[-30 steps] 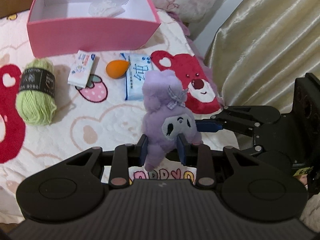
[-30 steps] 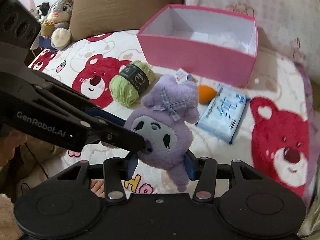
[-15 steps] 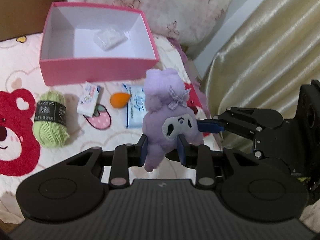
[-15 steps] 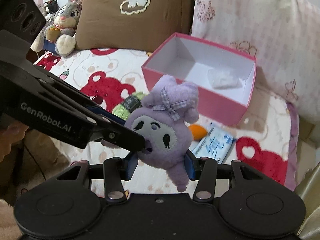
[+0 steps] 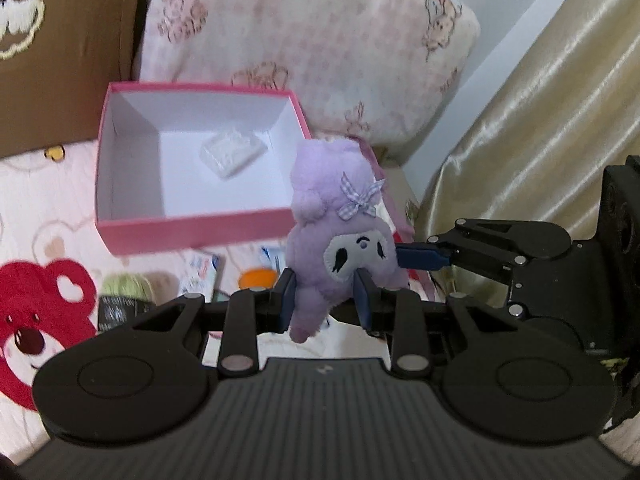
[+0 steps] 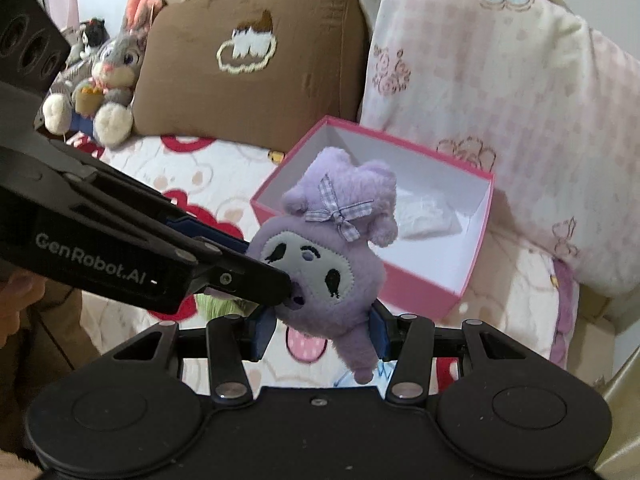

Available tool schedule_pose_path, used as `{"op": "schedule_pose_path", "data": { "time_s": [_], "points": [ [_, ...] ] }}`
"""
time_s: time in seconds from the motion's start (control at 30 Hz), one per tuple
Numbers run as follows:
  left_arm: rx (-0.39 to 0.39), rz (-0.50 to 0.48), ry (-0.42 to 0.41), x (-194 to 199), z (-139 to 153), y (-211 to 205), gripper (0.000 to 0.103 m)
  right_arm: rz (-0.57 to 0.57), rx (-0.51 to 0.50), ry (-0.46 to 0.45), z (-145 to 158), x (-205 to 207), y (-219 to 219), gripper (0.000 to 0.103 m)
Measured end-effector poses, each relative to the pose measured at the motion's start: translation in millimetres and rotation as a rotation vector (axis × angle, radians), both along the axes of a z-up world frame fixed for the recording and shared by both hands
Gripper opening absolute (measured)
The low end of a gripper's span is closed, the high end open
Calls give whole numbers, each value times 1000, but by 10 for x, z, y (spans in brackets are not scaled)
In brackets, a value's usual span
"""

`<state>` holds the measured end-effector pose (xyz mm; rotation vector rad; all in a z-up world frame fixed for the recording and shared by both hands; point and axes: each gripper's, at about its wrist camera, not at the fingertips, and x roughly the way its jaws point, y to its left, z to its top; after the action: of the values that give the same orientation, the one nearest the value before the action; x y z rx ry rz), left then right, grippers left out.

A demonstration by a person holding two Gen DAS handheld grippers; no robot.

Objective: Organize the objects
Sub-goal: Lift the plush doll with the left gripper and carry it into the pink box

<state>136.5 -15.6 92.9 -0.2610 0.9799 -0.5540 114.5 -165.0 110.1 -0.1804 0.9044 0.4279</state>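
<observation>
Both pairs of jaws are closed on the purple plush toy (image 5: 340, 248): the left gripper (image 5: 325, 296) narrowly about its lower body, the right gripper (image 6: 318, 330) wider across it; soft and light, it should squash rather than slip; both grippers tilt downward, holding it aloft before the pink box (image 5: 192, 230).

Brown pillow (image 6: 248, 60), bunny plush (image 6: 108, 80), curtain (image 5: 552, 128)

— Where did the wrist cameras look from?
— Each sat close behind its own fingers, angled down at the bed; both caught the purple plush toy (image 5: 340, 240) and pink box (image 6: 420, 280).
</observation>
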Motion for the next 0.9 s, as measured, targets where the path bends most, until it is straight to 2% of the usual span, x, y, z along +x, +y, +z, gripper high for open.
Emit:
{"op": "schedule_pose_path", "data": {
  "time_s": [0.13,0.33,0.9],
  "points": [
    [-14,31,-6,175,11,53,29,-7,3,-31,16,159,9,53],
    [12,52,31,492,-183,24,29,-7,-9,9,-153,467,18,53],
    [-18,102,202,1703,-1119,-156,29,-82,-70,171,-952,1481,-49,53]
  ]
}}
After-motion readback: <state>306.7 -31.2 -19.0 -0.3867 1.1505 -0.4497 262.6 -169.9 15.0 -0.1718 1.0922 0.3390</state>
